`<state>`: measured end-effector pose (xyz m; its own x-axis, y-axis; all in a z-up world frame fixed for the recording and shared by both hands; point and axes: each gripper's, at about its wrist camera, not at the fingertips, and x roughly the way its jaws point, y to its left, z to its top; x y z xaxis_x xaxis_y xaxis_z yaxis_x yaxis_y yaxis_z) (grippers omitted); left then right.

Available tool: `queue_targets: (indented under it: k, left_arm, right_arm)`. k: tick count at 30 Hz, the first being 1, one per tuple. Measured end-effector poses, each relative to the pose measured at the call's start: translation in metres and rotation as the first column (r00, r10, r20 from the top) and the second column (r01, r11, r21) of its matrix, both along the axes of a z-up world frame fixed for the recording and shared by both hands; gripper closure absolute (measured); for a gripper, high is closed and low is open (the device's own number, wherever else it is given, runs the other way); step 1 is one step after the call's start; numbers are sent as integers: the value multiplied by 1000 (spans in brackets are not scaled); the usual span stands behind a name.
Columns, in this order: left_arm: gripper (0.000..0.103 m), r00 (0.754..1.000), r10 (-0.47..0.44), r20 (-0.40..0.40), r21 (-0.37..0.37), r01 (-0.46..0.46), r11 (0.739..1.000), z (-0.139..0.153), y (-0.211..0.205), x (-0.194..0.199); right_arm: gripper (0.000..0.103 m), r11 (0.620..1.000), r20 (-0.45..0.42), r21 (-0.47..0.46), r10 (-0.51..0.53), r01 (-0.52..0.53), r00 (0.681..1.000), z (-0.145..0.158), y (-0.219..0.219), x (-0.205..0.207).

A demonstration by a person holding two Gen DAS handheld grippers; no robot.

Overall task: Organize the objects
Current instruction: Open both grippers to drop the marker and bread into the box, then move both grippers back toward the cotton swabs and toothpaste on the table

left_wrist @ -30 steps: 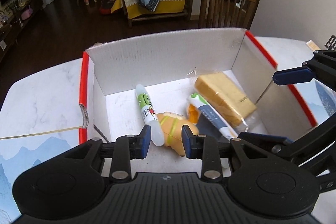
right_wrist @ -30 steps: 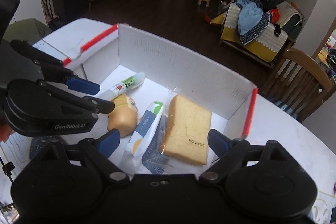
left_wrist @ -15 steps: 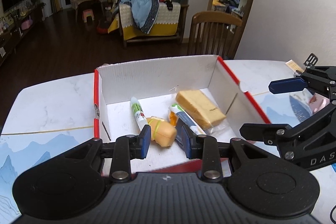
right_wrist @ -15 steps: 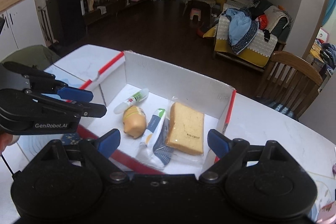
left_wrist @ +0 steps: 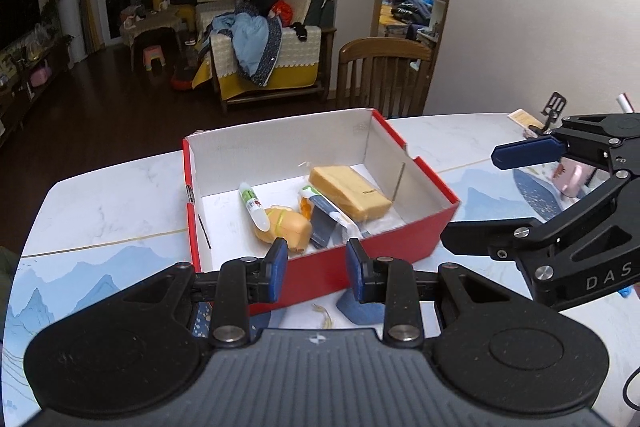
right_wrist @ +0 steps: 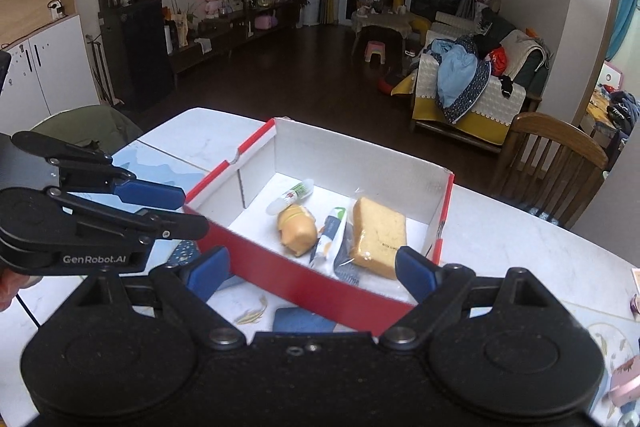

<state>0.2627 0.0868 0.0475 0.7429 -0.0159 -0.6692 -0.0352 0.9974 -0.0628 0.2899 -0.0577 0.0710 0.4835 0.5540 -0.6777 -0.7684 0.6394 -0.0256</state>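
Here the left gripper (left_wrist: 316, 269) has its blue-padded jaws drawn in to a narrow gap with nothing between them, touching nothing, while the right gripper (right_wrist: 310, 273) stands spread wide, also empty, its pads well apart over the near wall of the box. Both are black, hard-edged linkages with rounded disc housings and flat rubbery blue pads. The box (left_wrist: 320, 273) is a rectangular cardboard carton, glossy red outside and matte white inside, open-topped, sitting on a white marble-look table (left_wrist: 100, 203) with a blue mountain-print mat (left_wrist: 100, 279) under its near edge. In the left wrist view the box lies at twelve o'clock from the left gripper, and the right gripper reaches in from three o'clock. Inside, four things lie side by side on the white floor: a slim white tube with a green label (left_wrist: 253, 206) at the eleven o'clock end, a smooth rounded yellow-orange toy (left_wrist: 286, 229) touching the tube's cap, a white, blue and green toothpaste tube (left_wrist: 326, 207) just beside the toy, and a block of spongy yellow cake in clear plastic wrap (left_wrist: 350, 191) at the one o'clock end. In the right wrist view the same row runs from the tube (right_wrist: 292, 195) at eleven o'clock to the cake (right_wrist: 378, 237) at one o'clock. A wooden chair (left_wrist: 384, 79) stands beyond the table.
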Motion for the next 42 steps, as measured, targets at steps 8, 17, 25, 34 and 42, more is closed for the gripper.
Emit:
queue_targets:
  k: [8,17,25,34,42]
  left_arm:
    - [73,1000,-28,8,2,28,1000,-7,-13,-36]
    - [72,999,-35,-20,-23,34,999,-24,-17,-74]
    - [45,999,-33,-37,-32,32,999,-39,-17,-103]
    - [25,998,-23,-60,-51,19,998,-60,-18,-127]
    - [16,993,-38,-116,-98,27,995,-88,-24,-132]
  right_arm:
    - [10,998,-33,53,-40,42,999,-5,-20,-35]
    - [7,993,-53,67,-95,99,994,-22,-45,-74]
    - [5,988,-89,64,-134,140,987,-43,-59,-102]
    - [1,990,-121,5,-142,143,983,-77,-70,-141]
    - [1,988,-208,-73,-152,139,966,-117,-73,-167]
